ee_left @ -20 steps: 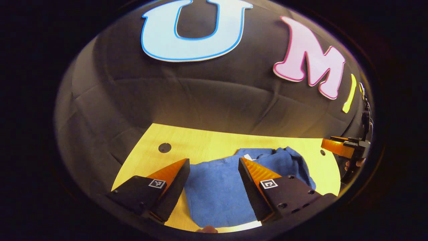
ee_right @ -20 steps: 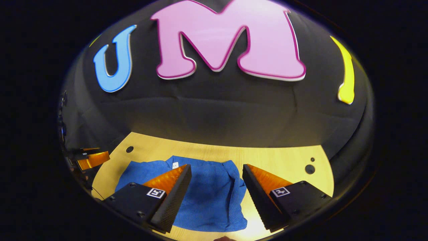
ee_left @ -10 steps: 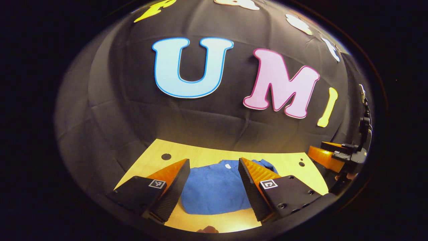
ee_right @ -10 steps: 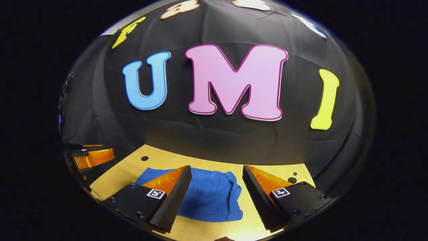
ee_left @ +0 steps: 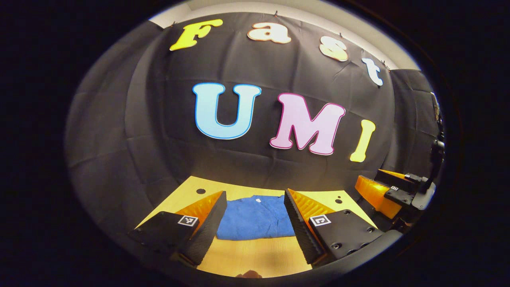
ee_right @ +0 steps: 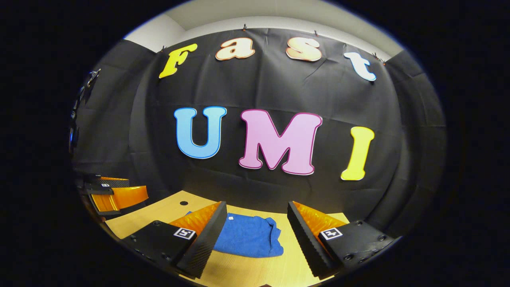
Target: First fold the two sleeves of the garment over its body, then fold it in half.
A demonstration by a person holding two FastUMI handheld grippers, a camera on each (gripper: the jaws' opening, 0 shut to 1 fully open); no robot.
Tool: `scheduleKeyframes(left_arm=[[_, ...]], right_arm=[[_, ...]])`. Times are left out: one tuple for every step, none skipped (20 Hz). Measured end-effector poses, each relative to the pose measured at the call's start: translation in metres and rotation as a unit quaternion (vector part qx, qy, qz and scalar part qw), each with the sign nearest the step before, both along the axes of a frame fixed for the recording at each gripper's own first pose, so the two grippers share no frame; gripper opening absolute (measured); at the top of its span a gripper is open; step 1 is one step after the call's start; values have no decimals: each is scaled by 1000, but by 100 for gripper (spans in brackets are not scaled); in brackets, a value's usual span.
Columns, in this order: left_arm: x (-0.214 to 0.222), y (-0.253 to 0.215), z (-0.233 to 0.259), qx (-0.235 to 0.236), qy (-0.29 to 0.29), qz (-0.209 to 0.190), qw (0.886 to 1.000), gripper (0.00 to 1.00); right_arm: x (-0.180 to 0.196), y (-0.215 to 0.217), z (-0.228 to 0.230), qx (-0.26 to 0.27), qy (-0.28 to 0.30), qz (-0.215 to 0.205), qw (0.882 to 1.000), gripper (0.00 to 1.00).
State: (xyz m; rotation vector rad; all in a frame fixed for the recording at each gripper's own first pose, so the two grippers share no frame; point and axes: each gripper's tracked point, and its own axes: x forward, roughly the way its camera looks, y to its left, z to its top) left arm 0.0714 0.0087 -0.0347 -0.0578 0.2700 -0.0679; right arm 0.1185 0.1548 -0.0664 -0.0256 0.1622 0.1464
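Observation:
A blue knitted garment (ee_left: 255, 218) lies folded into a compact rectangle on the wooden table (ee_left: 255, 255), a small white tag at its far edge. In the right gripper view the same garment (ee_right: 249, 240) shows a bunched right edge. My left gripper (ee_left: 255, 199) hangs open above and short of the garment, nothing between its fingers. My right gripper (ee_right: 255, 209) is open too, held back from the cloth. The right gripper (ee_left: 388, 189) appears at the right edge of the left gripper view, and the left gripper (ee_right: 111, 193) at the left edge of the right gripper view.
The table's top has small round holes near its far corners (ee_left: 201, 191) (ee_right: 183, 203). The black cloth wall stands right behind the table's far edge. Bare wood lies between the garment and the near edge.
Both grippers have pulled back and risen away from the garment, which now looks smaller and farther off. Both stay open. The garment lies as it did.

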Motion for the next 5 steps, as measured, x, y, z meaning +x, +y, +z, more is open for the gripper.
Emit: scheduleKeyframes(left_arm=[[-21,-1,2,4,-8,3,1000,84],[-38,-1,4,11,-18,7,1000,87],[-55,-1,5,17,-28,9,999,84],[-69,-5,6,20,-43,8,999,87],[-83,-12,12,19,-63,4,998,84]], right_arm=[[-17,3,6,4,-5,1,1000,97],[-35,5,13,7,-10,3,1000,97],[-52,3,16,7,-10,0,1000,97],[-71,0,16,7,-6,-2,1000,97],[-87,-1,19,10,-5,-3,1000,97]])
